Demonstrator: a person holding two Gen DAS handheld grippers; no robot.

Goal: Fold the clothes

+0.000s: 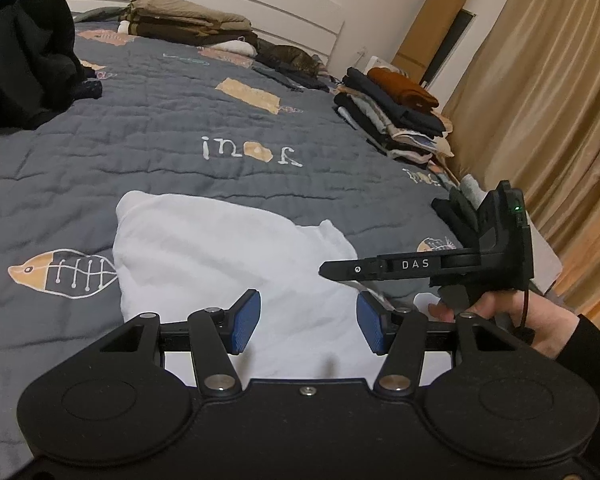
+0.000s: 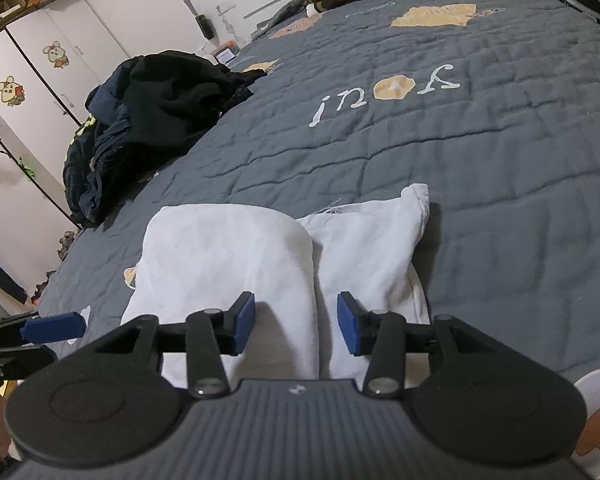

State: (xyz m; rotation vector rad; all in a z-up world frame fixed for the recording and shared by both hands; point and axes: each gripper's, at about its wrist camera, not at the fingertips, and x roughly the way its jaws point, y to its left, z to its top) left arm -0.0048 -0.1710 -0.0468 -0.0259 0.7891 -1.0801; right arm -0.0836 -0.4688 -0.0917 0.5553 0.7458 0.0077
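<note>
Left wrist view: the left gripper [image 1: 308, 322] hovers over the near edge of the white garment [image 1: 224, 256], pads apart, nothing pinched; the right gripper [image 1: 340, 272] reaches in from the right.
Garment place: near part of the grey quilt [image 1: 180, 128], partly folded; folded stacks [image 1: 396, 112] lie far right.
Right wrist view: the right gripper [image 2: 296, 326] stands parted above the white garment [image 2: 236, 256], gripping nothing.
Fold state: left lobe doubled over, right flap [image 2: 376, 240] flat.
Advice: probably take both near corners level, lift together, and lay the edges flush.
Unfolded pile: dark clothes [image 2: 148, 120] far left.
</note>
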